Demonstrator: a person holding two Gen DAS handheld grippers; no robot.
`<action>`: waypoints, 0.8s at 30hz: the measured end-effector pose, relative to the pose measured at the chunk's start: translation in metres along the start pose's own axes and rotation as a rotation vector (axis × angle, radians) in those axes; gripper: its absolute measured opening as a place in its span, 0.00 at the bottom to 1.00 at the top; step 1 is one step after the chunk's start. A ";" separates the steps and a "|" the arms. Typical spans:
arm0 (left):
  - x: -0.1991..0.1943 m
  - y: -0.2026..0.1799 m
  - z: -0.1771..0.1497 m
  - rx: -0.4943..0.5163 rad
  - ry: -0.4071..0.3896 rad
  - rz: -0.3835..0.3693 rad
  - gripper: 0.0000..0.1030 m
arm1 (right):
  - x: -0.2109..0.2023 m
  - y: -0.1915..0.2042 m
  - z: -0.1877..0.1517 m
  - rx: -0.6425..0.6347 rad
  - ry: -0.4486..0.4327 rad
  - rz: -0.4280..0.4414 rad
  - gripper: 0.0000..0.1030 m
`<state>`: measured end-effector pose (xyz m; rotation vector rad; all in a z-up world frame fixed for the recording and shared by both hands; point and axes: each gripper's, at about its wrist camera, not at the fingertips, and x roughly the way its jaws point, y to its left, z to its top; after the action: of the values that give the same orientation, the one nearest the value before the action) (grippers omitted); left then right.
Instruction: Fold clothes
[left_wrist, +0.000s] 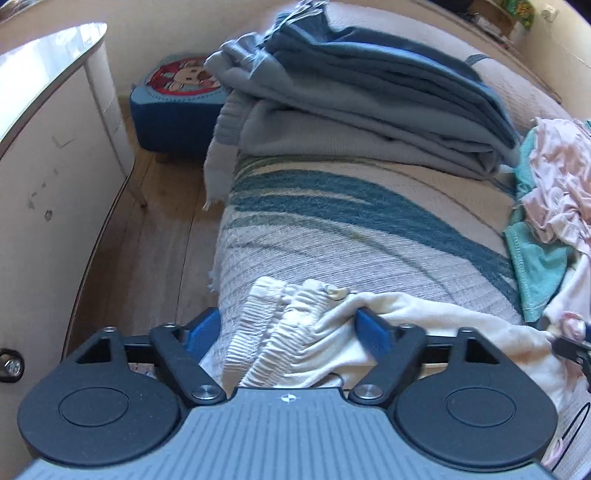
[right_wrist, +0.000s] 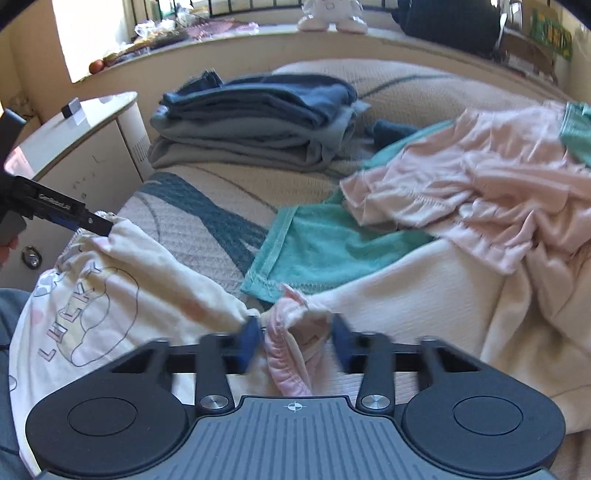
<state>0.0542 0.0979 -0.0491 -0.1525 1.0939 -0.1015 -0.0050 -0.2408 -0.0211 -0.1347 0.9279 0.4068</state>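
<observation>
Now cream LUCKY shirt stretches 9-to-3 btwn both: left hand-held gripper half-open round its ribbed hem, right hand-held gripper nearly closed on pink-trimmed edge.

Floor: pale wooden boards beside the bed.
Bed: covered by a cream woven bedspread with teal leaf-like stripes.
Cabinet: a white unit with a rounded glossy top stands at the bed's left; its front is scuffed.
Stool: a blue padded footstool with a cartoon print sits on the floor past the cabinet.
Ledge: a cream shelf behind the bed carries clutter, perhaps fruit; it is blurred.
Light: bright daylight at a window, upper left.
</observation>
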 end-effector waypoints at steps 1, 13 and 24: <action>-0.002 0.000 0.000 -0.011 -0.001 -0.020 0.36 | 0.000 -0.001 -0.001 0.018 0.002 -0.001 0.11; -0.026 -0.055 0.056 0.123 -0.147 0.015 0.10 | -0.045 -0.043 0.026 0.091 -0.147 -0.224 0.03; 0.017 -0.032 0.060 0.133 -0.097 0.141 0.42 | -0.022 -0.069 0.024 0.172 -0.097 -0.339 0.45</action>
<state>0.1147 0.0685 -0.0316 0.0395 0.9950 -0.0396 0.0289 -0.3033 0.0063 -0.1114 0.8216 0.0189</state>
